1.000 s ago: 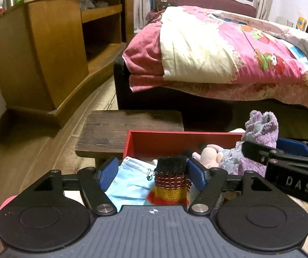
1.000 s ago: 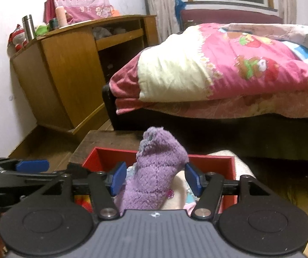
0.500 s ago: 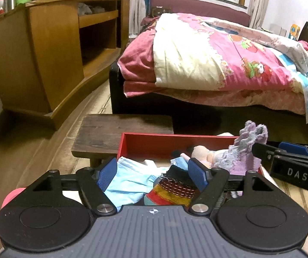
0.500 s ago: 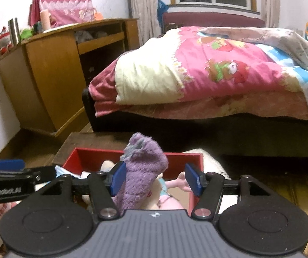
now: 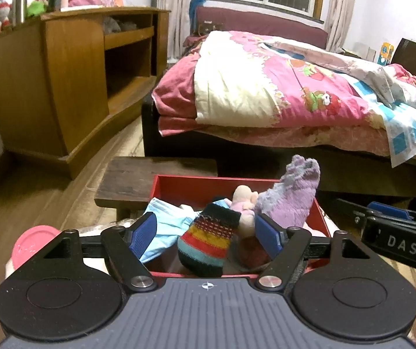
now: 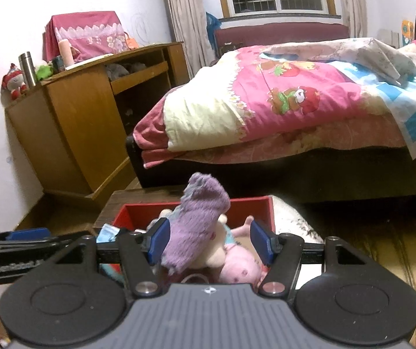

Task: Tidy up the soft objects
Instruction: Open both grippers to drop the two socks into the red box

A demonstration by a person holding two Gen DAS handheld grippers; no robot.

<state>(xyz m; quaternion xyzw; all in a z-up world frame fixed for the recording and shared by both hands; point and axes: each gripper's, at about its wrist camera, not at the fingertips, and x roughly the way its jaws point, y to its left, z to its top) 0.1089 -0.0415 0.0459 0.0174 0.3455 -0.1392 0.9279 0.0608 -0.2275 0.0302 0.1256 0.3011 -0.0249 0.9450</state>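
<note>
A striped sock (image 5: 208, 240) stands in the red box (image 5: 196, 186), between the spread pads of the left tool (image 5: 205, 237), which have just been opening and do not press it. A light blue cloth (image 5: 161, 226) lies beside the left pad, a pink plush doll (image 6: 237, 264) beyond the right one. The purple fuzzy sock (image 6: 199, 224) leans against the left pad of the right tool (image 6: 208, 245), clear of the other; whether it is pinched I cannot tell. The box sits on a dark wooden table (image 5: 132, 180).
</note>
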